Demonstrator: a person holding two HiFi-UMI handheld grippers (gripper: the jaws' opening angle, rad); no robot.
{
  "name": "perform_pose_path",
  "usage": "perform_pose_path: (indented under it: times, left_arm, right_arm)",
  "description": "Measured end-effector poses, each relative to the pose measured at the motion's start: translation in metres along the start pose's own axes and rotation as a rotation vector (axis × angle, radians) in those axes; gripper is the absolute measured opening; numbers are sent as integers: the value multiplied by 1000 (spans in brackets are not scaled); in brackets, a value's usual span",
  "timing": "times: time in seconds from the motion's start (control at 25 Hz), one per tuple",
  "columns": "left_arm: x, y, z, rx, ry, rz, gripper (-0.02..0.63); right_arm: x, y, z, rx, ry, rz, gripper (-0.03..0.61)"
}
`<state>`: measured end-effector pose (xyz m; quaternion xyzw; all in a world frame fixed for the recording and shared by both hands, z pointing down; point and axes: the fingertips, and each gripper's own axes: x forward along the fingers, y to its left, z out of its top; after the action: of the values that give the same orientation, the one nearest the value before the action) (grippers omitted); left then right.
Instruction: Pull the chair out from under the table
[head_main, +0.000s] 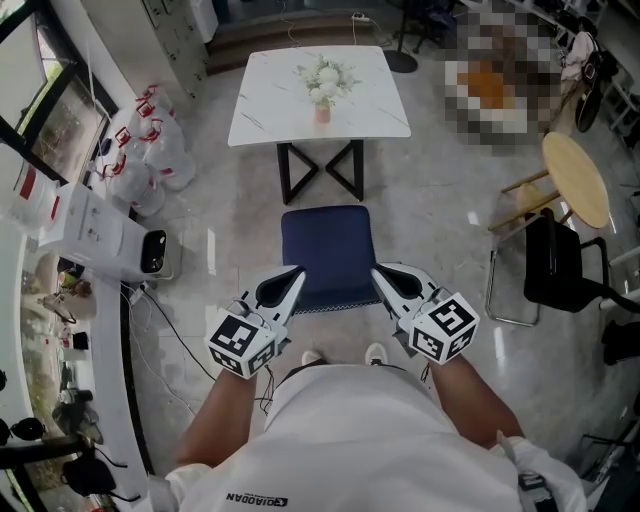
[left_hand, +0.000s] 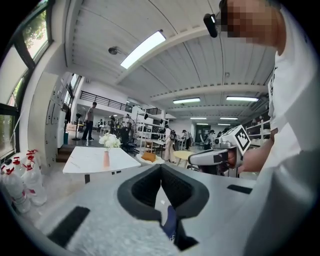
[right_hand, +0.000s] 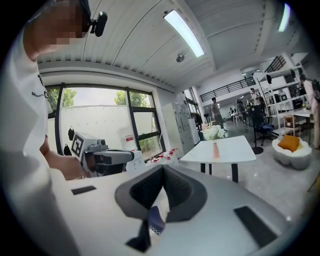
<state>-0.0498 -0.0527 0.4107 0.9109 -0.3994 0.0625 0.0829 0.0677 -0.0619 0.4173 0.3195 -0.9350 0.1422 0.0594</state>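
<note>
The chair (head_main: 328, 250), with a navy seat, stands on the floor in front of the white marble-look table (head_main: 270, 110), clear of its black X-frame legs. My left gripper (head_main: 298, 272) is at the chair's near left corner and my right gripper (head_main: 378, 272) at its near right corner. In the left gripper view the left gripper's (left_hand: 161, 167) tips meet, with only a sliver of blue chair (left_hand: 171, 222) showing below them. The right gripper view shows the same: the right gripper's (right_hand: 162, 167) tips are together over a blue sliver (right_hand: 156, 220). Neither grips anything.
A pink vase of white flowers (head_main: 323, 85) stands on the table. To the left are a white machine (head_main: 100, 235), bags with red handles (head_main: 145, 150) and floor cables (head_main: 160, 330). A black chair (head_main: 560, 265) and a round wooden table (head_main: 578, 178) are at right.
</note>
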Motion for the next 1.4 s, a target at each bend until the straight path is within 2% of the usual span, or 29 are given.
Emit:
perform_pose_path:
  times: [0.2, 0.4, 1.4]
  left_arm:
    - [-1, 5, -3, -15, -4, 29, 5]
    - [1, 1, -12, -13, 16, 24, 5]
    - [1, -2, -6, 16, 15, 20, 5]
  right_arm:
    - [-4, -7, 0, 30, -13, -27, 5]
    - [-6, -14, -6, 42, -3, -45, 5]
    - [-4, -5, -8, 11, 18, -27, 5]
